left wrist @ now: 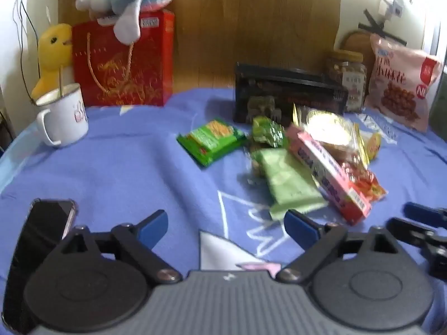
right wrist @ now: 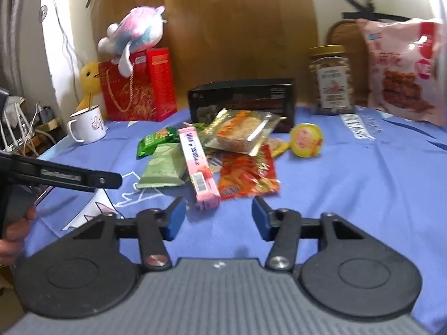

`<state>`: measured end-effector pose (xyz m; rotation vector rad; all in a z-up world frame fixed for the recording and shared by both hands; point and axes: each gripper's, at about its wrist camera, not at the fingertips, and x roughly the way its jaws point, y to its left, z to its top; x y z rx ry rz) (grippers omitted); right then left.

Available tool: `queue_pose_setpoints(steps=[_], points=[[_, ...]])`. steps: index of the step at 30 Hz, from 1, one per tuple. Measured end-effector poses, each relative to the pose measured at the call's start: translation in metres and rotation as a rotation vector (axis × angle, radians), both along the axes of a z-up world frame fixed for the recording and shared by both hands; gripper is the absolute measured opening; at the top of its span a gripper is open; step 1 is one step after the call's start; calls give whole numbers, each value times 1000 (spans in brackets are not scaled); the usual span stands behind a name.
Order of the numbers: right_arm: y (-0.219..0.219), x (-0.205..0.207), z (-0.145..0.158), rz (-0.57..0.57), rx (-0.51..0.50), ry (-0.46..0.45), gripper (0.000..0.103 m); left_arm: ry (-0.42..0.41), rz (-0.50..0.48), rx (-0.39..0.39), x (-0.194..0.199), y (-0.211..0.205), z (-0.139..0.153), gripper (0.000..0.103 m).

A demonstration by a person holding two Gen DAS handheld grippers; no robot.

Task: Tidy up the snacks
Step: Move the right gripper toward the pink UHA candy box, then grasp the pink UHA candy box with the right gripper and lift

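The left gripper (left wrist: 226, 227) hangs low over the blue cloth (left wrist: 125, 173) with its blue-padded fingers spread wide and nothing between them; the right gripper (right wrist: 218, 215) is likewise wide open and empty, its fingertips just short of the snack heap. In the right wrist view the heap sits at centre frame. The pink box (right wrist: 198, 164) is the clearest piece: its long axis runs from upper left to lower right, barcode end nearest the camera and just beside the left pad. Left of it lies the pale green packet (right wrist: 163, 169), long axis roughly parallel, its crimped end toward the bottom of the frame. The orange-red packet (right wrist: 247, 173) lies flat on the box's right, touching it, and a clear gold-edged pouch (right wrist: 241, 132) rests tilted on top of the pile. A bright green packet (right wrist: 155, 141) lies at the heap's upper left, and a yellow round snack (right wrist: 306, 140) sits apart to the right. Behind the heap stands a black box (right wrist: 241, 102), long side facing the camera; whether the pouch touches it I cannot tell through the blur. Toward the upper right stand a jar (right wrist: 329, 79) and a large pink bag (right wrist: 402, 69); at upper left, a red gift bag (right wrist: 131, 92) and white mug (right wrist: 88, 127).
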<state>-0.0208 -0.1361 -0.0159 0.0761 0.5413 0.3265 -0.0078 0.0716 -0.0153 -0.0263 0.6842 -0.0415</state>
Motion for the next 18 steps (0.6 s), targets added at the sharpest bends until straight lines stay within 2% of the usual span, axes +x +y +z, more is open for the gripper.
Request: queue_pose_setpoints(steps=[3,4,5,6,10,12,15,17,18], points=[[9,22,-1,43,0,31,50,-13,-22,-20,4,1,8,92],[11,29,-3,55,4,46,45,-7,-30,-31,8,2,10,89],[13,37,-6,70,7,67,30,-3,-39,-39,11,0,11,86],[16,44,-10,83,9,96,28,1,-48,-43,14,0,14,85],[2,32,-9,112,9,102,27,-37,-65,-51,18,-6,21,77],[-19,18,-4,135,10,112,26,-55,-111,-103,18,-7,23,70],[-58,-9,-1,195,-30,120,29,-24,-187,-179,24,-17,20,64],[-83,-20,3,88,-107,97,40,-2,-233,-174,27,-32,17,61],[-95,-26,4,5,-135,78,42,3,-254,-165,28,-41,16,60]])
